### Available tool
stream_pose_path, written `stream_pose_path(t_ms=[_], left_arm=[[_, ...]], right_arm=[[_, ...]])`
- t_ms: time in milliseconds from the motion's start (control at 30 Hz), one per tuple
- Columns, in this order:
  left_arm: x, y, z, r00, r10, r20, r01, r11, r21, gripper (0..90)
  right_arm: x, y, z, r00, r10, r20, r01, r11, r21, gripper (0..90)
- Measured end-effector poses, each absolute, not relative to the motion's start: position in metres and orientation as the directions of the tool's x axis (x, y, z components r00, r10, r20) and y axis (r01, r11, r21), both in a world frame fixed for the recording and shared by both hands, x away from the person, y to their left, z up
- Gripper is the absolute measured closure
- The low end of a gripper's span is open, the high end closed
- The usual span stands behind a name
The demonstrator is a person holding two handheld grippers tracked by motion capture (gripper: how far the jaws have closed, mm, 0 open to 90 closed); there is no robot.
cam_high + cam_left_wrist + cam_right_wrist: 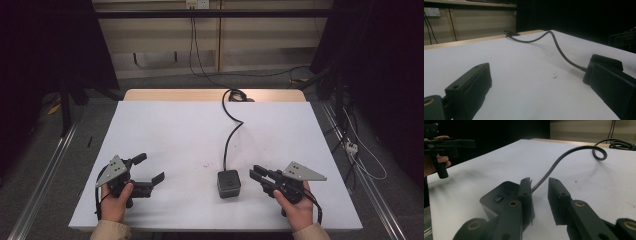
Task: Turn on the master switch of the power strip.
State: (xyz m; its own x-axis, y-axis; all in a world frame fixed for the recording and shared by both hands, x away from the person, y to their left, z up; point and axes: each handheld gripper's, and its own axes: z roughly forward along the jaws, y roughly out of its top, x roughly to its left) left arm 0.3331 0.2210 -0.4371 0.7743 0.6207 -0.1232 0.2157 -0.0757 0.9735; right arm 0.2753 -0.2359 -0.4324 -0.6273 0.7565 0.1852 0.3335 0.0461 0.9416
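Although no claw touches it yet, the small box is the thing nearest the right hand's reach.

Object: a small dark-grey cube-shaped box with rounded corners and a button-like mark on top [229, 183], its thick black cable [229, 140] running away to the far edge.
Place: near the front of the white tabletop [165, 130], just beside the right claw [253, 174], well apart from the left claw [152, 168].
Right claw: released, jaws a little apart, beside the box's flank, closing on nothing.
Left claw: released, jaws spread wide over bare tabletop.
Handling: likely rigid, hard-shelled and fairly light; smooth sides may slip, and the stiff cable will probably tug or swing it.
Hold: best across two opposite flat sides, low on the body, clear of the cable's root and the top button.
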Motion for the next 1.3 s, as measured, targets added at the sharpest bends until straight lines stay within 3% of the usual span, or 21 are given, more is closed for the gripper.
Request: stream_pose_path(t_ms=[1300], left_arm=[[0.332,0.222,-0.437,0.773,0.622,-0.124,0.217,-0.076,0.973,3.3]], right_arm=[[0.282,-0.221,-0.430,-0.667,0.719,0.194,0.331,0.052,0.942,83.1]])
